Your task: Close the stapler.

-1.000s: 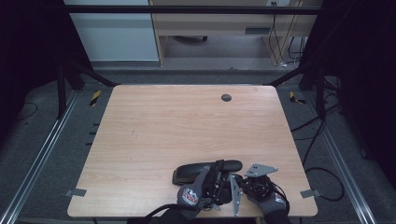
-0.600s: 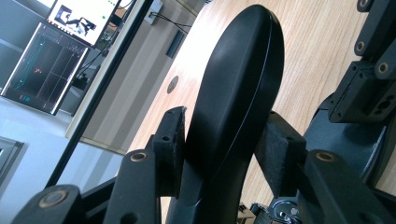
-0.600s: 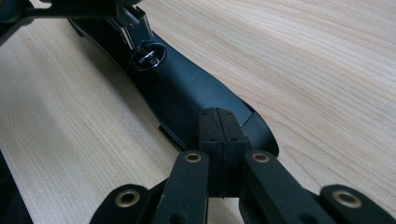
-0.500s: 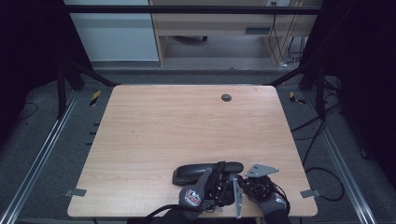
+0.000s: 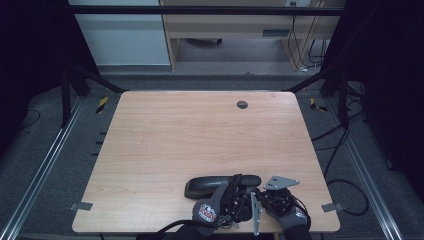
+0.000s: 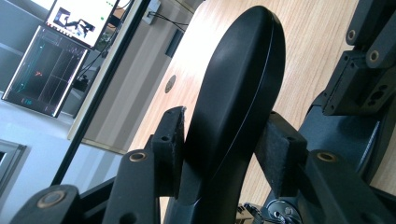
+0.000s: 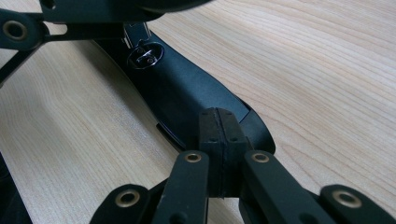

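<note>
A long black stapler (image 5: 220, 183) lies on the wooden table (image 5: 200, 135) close to its front edge. My left gripper (image 5: 236, 184) is shut on the stapler's body. In the left gripper view both pads (image 6: 172, 140) press against the sides of the stapler (image 6: 238, 84). My right gripper (image 5: 256, 194), under its grey plate, sits just right of the left one, held by a gloved hand (image 5: 292, 216). In the right gripper view its two pads (image 7: 218, 126) are pressed together with nothing between them. They hover over the near end of the stapler (image 7: 187, 93).
A round cable hole (image 5: 242, 104) sits near the table's far edge. Metal rails (image 5: 45, 165) run along both sides, and cables (image 5: 345, 185) lie on the floor at right. A lit monitor (image 6: 81, 18) stands beyond the table.
</note>
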`<state>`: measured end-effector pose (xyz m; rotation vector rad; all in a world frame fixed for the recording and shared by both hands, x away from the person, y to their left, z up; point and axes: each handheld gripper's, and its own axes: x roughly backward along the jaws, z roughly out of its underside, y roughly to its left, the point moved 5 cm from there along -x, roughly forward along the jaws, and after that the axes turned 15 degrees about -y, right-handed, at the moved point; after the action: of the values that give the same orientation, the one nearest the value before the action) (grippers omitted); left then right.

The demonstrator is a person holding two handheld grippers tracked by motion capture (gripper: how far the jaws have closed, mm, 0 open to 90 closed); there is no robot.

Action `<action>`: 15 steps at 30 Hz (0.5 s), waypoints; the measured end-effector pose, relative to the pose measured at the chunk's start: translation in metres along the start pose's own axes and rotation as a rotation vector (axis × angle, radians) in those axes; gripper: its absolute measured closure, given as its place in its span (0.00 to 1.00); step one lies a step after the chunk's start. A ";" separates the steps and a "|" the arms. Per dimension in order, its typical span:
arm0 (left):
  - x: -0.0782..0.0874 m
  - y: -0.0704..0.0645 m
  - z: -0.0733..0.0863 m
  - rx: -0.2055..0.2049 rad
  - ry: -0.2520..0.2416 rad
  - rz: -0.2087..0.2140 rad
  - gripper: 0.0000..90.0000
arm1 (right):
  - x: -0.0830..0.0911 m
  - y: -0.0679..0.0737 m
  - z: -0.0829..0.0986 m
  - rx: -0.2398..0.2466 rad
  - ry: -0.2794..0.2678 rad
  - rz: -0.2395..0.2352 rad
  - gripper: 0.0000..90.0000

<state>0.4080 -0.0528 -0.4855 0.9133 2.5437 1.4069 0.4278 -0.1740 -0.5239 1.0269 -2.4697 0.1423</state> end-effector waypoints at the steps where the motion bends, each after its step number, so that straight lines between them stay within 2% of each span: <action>1: 0.000 0.000 0.000 -0.001 0.000 -0.001 0.60 | 0.000 0.000 0.000 0.000 0.001 0.001 1.00; 12: -0.002 -0.005 0.001 -0.015 0.015 0.012 0.59 | 0.001 -0.002 -0.001 -0.003 0.000 0.005 1.00; 15: -0.002 -0.005 0.001 -0.005 0.007 0.014 0.58 | 0.002 -0.003 -0.001 -0.007 -0.005 0.012 1.00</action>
<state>0.4079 -0.0553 -0.4903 0.9280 2.5432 1.4220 0.4289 -0.1774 -0.5221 1.0106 -2.4794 0.1345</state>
